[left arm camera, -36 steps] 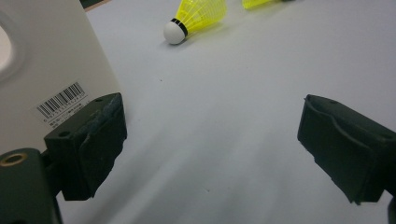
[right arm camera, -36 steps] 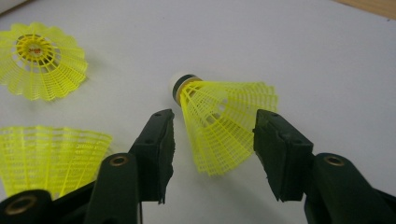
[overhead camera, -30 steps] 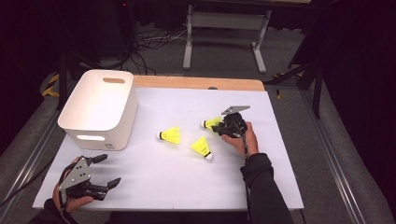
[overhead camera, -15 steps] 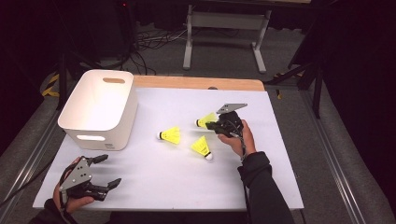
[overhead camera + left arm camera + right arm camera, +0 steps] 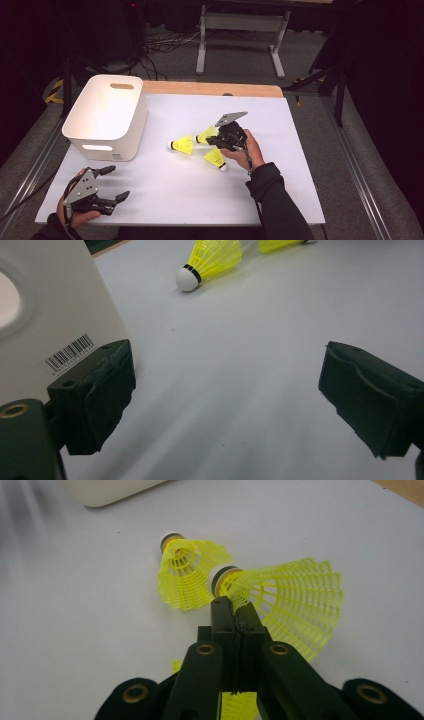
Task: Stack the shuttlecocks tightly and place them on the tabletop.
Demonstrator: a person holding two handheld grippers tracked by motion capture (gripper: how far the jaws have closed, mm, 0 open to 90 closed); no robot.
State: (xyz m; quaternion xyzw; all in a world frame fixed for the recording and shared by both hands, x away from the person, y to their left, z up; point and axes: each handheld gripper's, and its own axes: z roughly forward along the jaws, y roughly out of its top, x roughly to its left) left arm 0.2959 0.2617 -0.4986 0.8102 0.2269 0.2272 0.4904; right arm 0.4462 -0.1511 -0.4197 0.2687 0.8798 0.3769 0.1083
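- Shuttlecocks, three, yellow with white tips, on the white table [image 5: 165,200], right of centre.
- Right gripper [image 5: 212,140] pinched tight on the mesh skirt of one shuttlecock [image 5: 206,134] (jaws came together within the last second), skirt edge caught between the pads, white tip pointing left toward the bin.
- Held shuttlecock in the right gripper view [image 5: 285,600] fanned out to the right of the closed jaws, lifted off the table as far as can be told.
- Second shuttlecock [image 5: 182,145] lying on its side just left of the held one, tip to the left; same one at [image 5: 187,570] beyond the jaw tips and at [image 5: 212,260] in the left gripper view.
- Third shuttlecock [image 5: 216,159] lying just near of the right gripper, close beside the hand, tip toward the near right.
- White bin [image 5: 127,135] standing at the far left of the table, open top, handle slots in its end walls, a barcode label on its near wall (seen at [image 5: 70,352]).
- Left gripper [image 5: 117,182] resting at the near left corner of the table, jaws spread wide with nothing between them, well apart from the shuttlecocks, just near of the bin.
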